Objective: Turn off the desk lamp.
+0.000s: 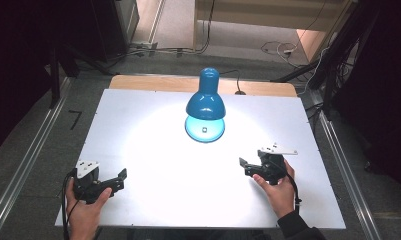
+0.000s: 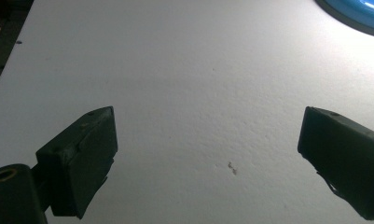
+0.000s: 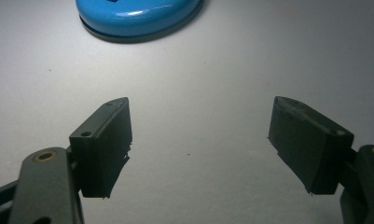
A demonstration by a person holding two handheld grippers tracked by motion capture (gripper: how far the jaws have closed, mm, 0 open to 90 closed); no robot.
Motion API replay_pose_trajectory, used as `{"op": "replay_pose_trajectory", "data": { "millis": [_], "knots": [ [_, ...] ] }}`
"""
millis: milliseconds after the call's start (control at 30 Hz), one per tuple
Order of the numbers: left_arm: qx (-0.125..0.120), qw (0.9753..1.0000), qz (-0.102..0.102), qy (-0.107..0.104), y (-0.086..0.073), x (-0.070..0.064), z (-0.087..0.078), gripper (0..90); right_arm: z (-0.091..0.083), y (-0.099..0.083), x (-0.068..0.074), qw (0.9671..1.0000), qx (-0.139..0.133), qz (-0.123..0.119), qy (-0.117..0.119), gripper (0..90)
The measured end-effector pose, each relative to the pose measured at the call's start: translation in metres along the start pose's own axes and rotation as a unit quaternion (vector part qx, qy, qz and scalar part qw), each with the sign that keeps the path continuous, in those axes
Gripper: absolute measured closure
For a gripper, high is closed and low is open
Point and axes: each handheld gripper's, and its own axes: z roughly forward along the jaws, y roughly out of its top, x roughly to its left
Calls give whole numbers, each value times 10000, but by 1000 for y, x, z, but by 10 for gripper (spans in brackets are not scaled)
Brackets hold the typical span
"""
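Two grippers rest near the front edge of the white table (image 1: 138, 125); the left gripper (image 1: 122, 176) and the right gripper (image 1: 243, 164) both stand with jaws spread wide and hold nothing; each points inward toward the centre. Farther back, mid-table, stands the blue desk lamp (image 1: 205, 102), lit, shade tilted down over its round base (image 3: 138, 16); both grippers are well apart from it. Judged rigid, glossy and slippery, base-heavy; the shade is probably warm; grasp the narrow neck above the shade, or the base rim.
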Motion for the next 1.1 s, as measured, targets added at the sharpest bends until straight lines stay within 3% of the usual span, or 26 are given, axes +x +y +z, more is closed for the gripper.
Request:
{"op": "replay_pose_trajectory", "data": {
  "millis": [433, 1100],
  "knots": [
    [-2, 10000, -24, 5, 0, 0, 0, 55, 11, 11, 6, 10000, -35, 14, 52, 201],
    [43, 10000, -5, 32, 0, 1, -1, 55, 34, 23, 24, 9998, 12, -180, 52, 212]
  ]
}}
